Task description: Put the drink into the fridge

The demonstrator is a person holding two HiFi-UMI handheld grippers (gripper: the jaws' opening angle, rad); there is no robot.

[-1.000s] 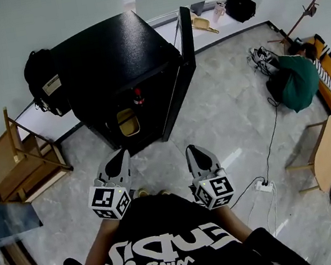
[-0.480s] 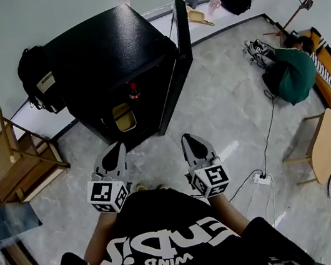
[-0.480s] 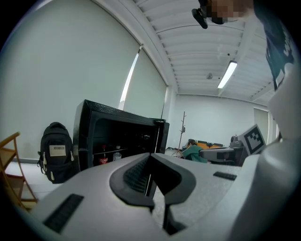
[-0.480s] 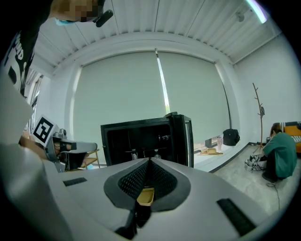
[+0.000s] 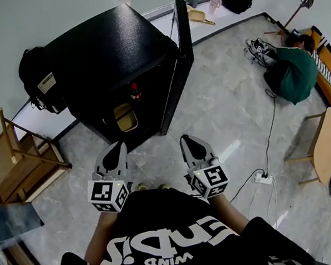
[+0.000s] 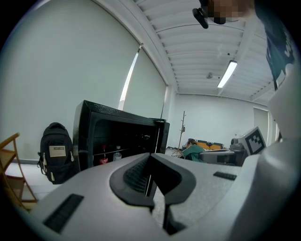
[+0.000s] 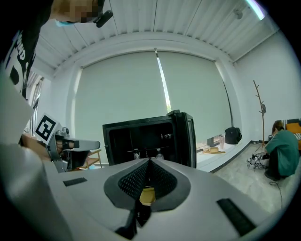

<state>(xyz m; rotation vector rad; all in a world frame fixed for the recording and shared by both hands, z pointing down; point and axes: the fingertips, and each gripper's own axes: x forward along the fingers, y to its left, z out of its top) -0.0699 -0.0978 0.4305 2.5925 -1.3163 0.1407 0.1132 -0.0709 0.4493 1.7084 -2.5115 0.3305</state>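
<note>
Left tool (image 5: pixel 117 147): jaws closed tip to tip, nothing between them. Right tool (image 5: pixel 186 138): same, pinched shut and empty. Both are held low in front of the person and aim at the open fridge (image 5: pixel 106 50), well apart from it.

Drink (image 5: pixel 135 91): small cola-type bottle with a red label. It stands in the upper part of the fridge compartment, near the front edge. In the left gripper view a clear bottle (image 6: pixel 117 155) stands just beside it. A yellow container (image 5: pixel 125 117) sits lower in the same compartment. The fridge door (image 5: pixel 184 27) is swung wide on the right.

Judgement: the drink already looks placed. What's left is probably the door.

Handling, if it needs a re-grip:
- Likely plastic, so light to moderate depending on fill.
- The wall should be fairly stiff if sealed, but a hard squeeze will dent it.
- The round, smooth surface can slip or twist in the pads.
- Grip the mid-body around the label, below the shoulder. Avoid the cap and neck; from there it swings.
- It's tall and narrow, so it tips easily and could knock over its neighbour.

Orientation: upright, long axis vertical, cap up. I can't tell which way the label faces from the head view; in the left gripper view it faces out.
</note>
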